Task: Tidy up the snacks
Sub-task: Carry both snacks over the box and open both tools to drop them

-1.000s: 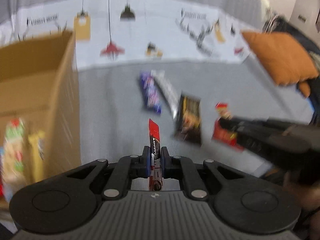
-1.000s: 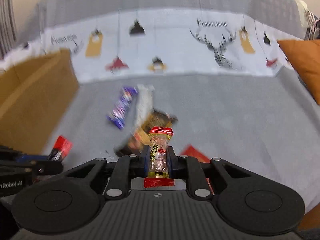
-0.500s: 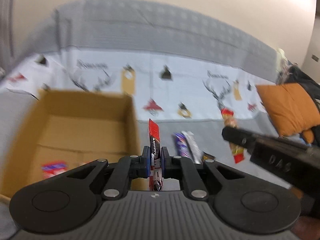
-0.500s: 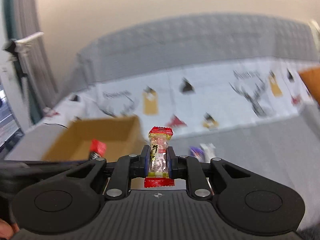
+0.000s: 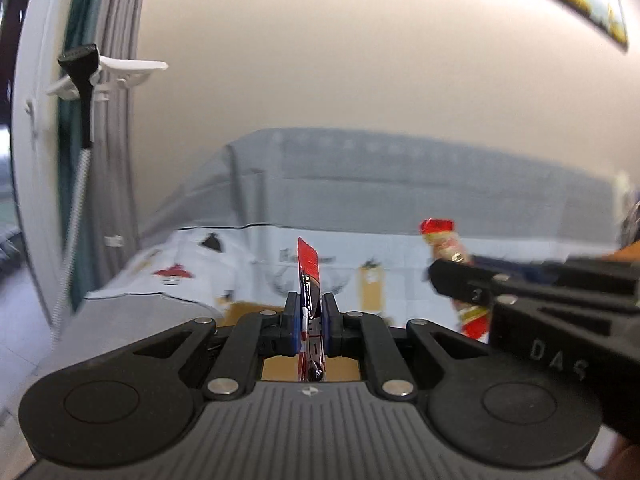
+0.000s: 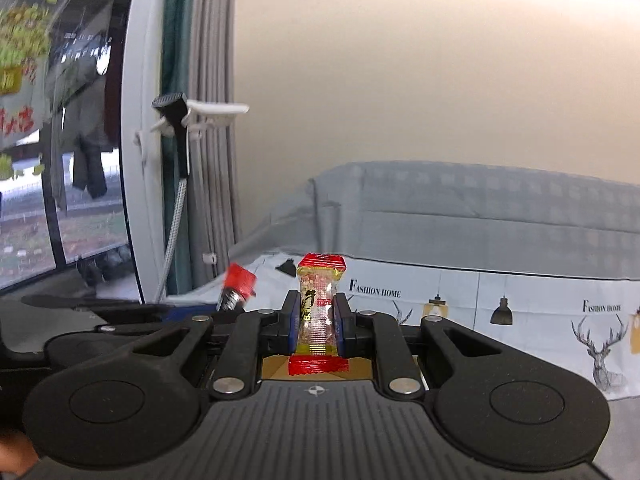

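My left gripper (image 5: 307,316) is shut on a thin red and black snack packet (image 5: 309,280), held edge-on and upright. My right gripper (image 6: 317,320) is shut on a clear peanut snack pack with red ends (image 6: 319,304). Both are held high and point toward the sofa back and the wall. The right gripper with its pack (image 5: 444,240) shows at the right of the left wrist view. The left gripper's red packet (image 6: 237,286) shows at the left of the right wrist view. Slivers of the cardboard box (image 5: 348,368) show under both jaws, also in the right wrist view (image 6: 276,366).
A grey sofa back (image 6: 480,208) with a white printed cover (image 6: 520,304) lies ahead. A window frame, grey curtain (image 6: 208,120) and a black and white holder (image 6: 180,112) stand at the left. The remaining snacks on the sofa are out of view.
Both grippers have risen and tilted upward with their snacks. The box, wide in view before, has dropped to slivers under the jaws, and the loose snacks have left the view.
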